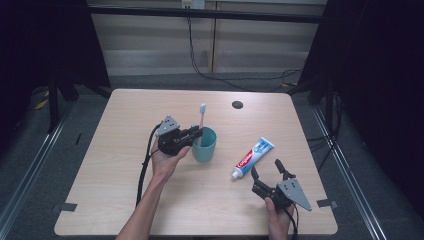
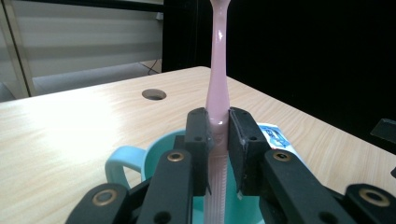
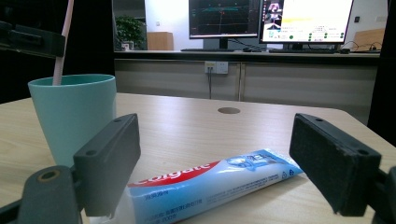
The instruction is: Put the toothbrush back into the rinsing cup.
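At frame centre, the left hand-held gripper (image 1: 192,135) clamps the pink toothbrush (image 2: 218,88) upright inside the teal cup (image 1: 204,145). A sideways tug could tip it. The right hand-held gripper (image 1: 267,172), spread wide, brackets the toothpaste tube (image 3: 210,182) on the worktop (image 1: 125,175).

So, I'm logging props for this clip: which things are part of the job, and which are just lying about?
In use:
- toothbrush, clamped by the left gripper
- teal cup
- toothpaste tube, between the open right gripper jaws

Lying about:
- table's cable hole
- monitors behind
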